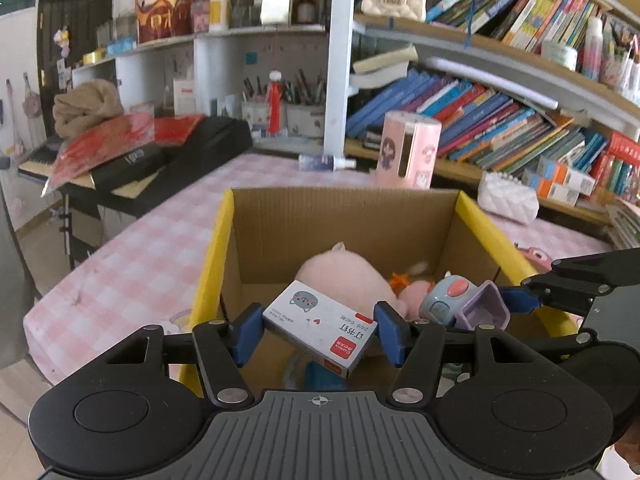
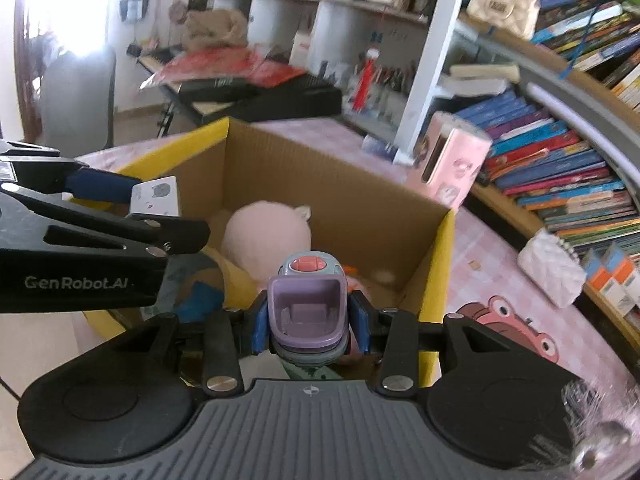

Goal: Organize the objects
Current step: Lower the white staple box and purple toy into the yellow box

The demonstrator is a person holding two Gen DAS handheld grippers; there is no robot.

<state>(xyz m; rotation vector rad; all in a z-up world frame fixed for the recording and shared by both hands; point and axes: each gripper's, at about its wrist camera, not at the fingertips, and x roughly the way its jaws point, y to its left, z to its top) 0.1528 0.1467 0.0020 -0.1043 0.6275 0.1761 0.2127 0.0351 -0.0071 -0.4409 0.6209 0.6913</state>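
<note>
Left wrist: fingers (image 1: 318, 330) pinch staple box (image 1: 320, 328); right fingers (image 2: 310, 316) pinch toy (image 2: 306, 304) (purple-grey).

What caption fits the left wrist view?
Left gripper holds a staple box over a cardboard box containing a plush.

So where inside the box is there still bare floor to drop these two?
Box floor is bare along the far wall and in the far right corner. The near half is crowded: pink plush and small toys. Left gripper holds a staple box, right gripper a toy.
</note>
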